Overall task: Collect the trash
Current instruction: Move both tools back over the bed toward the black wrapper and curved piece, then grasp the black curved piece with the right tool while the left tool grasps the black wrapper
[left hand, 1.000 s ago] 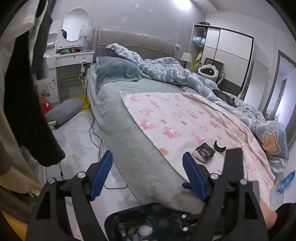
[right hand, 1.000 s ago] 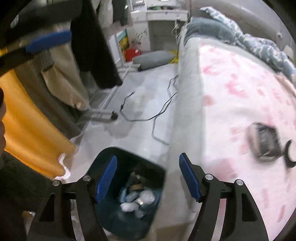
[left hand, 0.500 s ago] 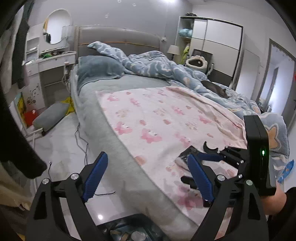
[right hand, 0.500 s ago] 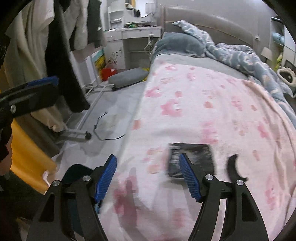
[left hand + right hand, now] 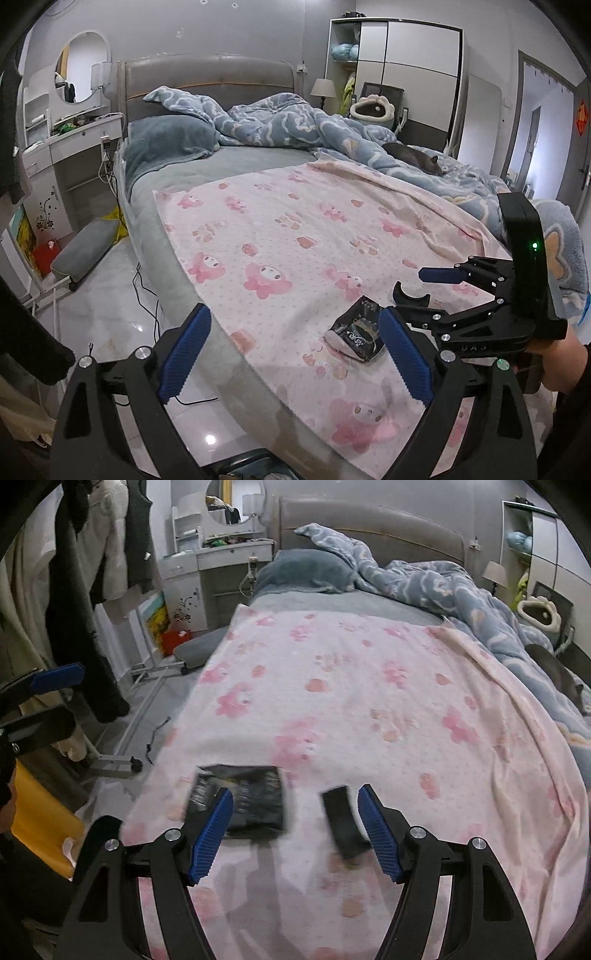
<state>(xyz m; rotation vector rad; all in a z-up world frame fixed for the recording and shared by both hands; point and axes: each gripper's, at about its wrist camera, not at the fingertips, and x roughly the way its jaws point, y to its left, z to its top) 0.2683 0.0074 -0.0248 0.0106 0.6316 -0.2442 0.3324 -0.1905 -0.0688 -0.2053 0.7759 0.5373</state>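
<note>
A crumpled black snack wrapper [image 5: 356, 334] [image 5: 251, 794] lies on the pink blanket [image 5: 295, 240] near the bed's foot. Beside it rests a small black curved piece [image 5: 410, 295] [image 5: 341, 819]. My right gripper [image 5: 295, 830] [image 5: 410, 293] hovers open just above both; the wrapper sits by its left pad and the curved piece by its right, untouched. My left gripper [image 5: 293, 354] [image 5: 48, 701] hangs over the bed's edge, left of the wrapper. Its jaws are opening with nothing between them. The rim of a dark bin [image 5: 255, 458] peeks in below.
A dark cat [image 5: 413, 157] lies on the rumpled blue duvet [image 5: 295, 122] at the far right. Clothes hang on a rack [image 5: 103, 590] left of the bed. Cables [image 5: 147, 295] and a grey cushion [image 5: 81, 247] are on the floor beside a dressing table [image 5: 74, 147].
Both views swung up from the bin and floor onto the bed. The right gripper came over the wrapper and curved piece. The left jaws spread wider.
</note>
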